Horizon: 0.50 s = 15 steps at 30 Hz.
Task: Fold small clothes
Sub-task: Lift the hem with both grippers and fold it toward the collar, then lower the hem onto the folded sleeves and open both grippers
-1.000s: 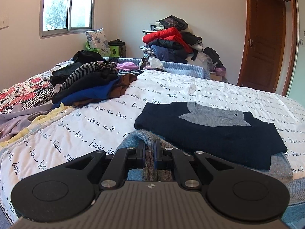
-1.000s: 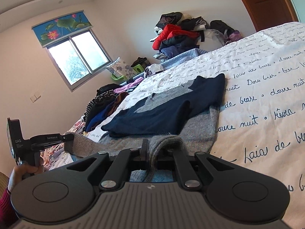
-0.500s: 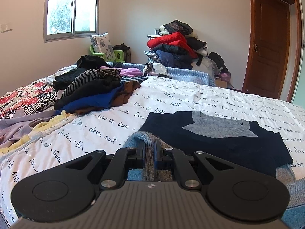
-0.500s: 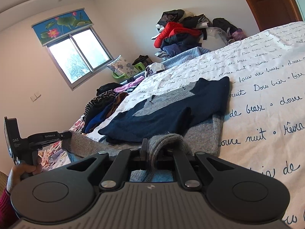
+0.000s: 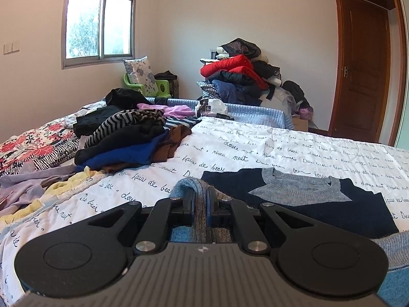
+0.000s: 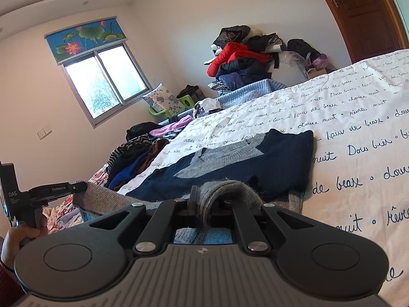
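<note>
1. At the far left of the right wrist view, the left gripper (image 6: 76,188) is seen from the side, held in a hand (image 6: 19,238). Its fingers are pressed onto the raised grey hem of the sweater (image 6: 255,163).

2. In the left wrist view, a heap of loose clothes (image 5: 127,138) is seen at the left on the bed (image 5: 281,151), with striped, black, blue and brown pieces mixed together. Purple and yellow garments are spread just in front of it.

3. At the centre of the left wrist view, the left gripper (image 5: 200,199) is shown pinching a fold of grey and light blue knit. Its jaws are drawn almost together, with only the thickness of the fabric between them.

4. To the right of that pinch, the sweater (image 5: 319,202) is laid flat on the white bedcover printed with handwritten words. A navy body and a grey neck panel are shown, with a grey and blue lower part lifted toward the camera.

5. In the right wrist view, the right gripper (image 6: 211,202) is clamped on a bunched grey fold of the same hem. The fold is humped over the fingers, so their tips are hidden, but the fabric is seen gripped between narrow jaws.

6. Behind the bed, a stack of jackets (image 5: 237,76) topped by a red one is piled against the wall.

7. At the far right, a brown wooden door (image 5: 363,69) is seen closed.
</note>
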Available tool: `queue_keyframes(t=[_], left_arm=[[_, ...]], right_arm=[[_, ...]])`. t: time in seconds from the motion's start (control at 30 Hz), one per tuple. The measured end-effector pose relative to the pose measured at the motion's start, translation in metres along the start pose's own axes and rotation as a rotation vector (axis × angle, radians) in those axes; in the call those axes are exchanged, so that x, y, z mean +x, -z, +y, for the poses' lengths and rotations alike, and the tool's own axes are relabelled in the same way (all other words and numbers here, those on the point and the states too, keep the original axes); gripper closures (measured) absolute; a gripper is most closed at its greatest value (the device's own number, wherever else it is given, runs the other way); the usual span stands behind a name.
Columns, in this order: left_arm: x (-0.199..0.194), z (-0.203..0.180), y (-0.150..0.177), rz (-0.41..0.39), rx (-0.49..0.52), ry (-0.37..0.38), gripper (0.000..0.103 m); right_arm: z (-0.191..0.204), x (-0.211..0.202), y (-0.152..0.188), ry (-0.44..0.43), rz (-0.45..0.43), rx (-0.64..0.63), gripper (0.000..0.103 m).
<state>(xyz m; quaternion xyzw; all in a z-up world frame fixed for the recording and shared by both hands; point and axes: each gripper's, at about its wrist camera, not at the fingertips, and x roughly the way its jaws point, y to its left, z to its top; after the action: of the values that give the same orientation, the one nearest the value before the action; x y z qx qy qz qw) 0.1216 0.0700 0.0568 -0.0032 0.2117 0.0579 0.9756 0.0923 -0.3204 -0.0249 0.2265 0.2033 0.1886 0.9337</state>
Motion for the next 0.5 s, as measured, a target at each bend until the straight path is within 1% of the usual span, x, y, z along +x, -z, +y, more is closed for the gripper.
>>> queue_keyframes(t=[0.27,0.5], left_arm=[[0.005,-0.004,-0.015,-0.036,0.007,0.000,0.094],[0.016,-0.014,-0.028,-0.050,0.022,0.005,0.094]], right_arm=[[-0.005,0.005,-0.009,0.008,-0.026,0.009,0.097],[-0.009,0.015,-0.022,0.011,-0.045,0.017,0.097]])
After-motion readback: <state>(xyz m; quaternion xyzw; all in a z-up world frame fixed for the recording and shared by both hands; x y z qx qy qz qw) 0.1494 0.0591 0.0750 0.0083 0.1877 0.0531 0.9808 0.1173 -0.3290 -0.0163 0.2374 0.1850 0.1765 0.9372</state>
